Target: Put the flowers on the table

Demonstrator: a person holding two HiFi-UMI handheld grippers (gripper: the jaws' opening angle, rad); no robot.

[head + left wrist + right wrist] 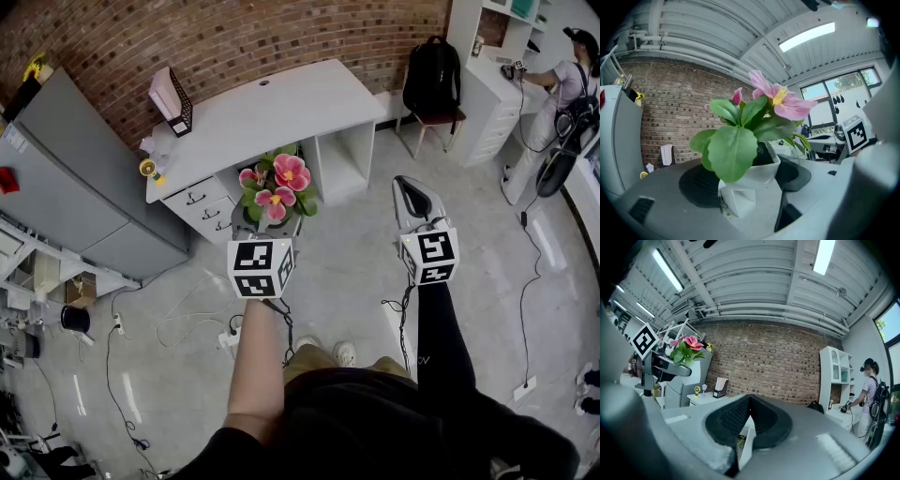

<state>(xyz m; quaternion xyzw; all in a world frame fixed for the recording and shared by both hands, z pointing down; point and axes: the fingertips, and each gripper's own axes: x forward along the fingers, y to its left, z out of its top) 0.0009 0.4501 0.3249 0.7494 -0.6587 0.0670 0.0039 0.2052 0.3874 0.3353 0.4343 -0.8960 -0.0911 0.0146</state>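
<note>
A pot plant with pink flowers (277,187) and broad green leaves hangs in the air in front of the white table (272,108), over the floor. My left gripper (267,225) is shut on its white pot (754,171), with a black pad pressed to each side. In the left gripper view the pink flowers (780,101) rise above the leaves. The right gripper (410,192) is held out beside it on the right, shut, its pads (749,416) meeting with nothing between them. From the right gripper view the pink flowers (686,348) show at the far left.
The table carries a file holder (172,101) and a small yellow fan (148,169) at its left end. A grey cabinet (84,178) stands further left. A black backpack (431,75) sits on a chair at right, near white shelves (487,84) and a person (562,94). Cables (187,319) lie on the floor.
</note>
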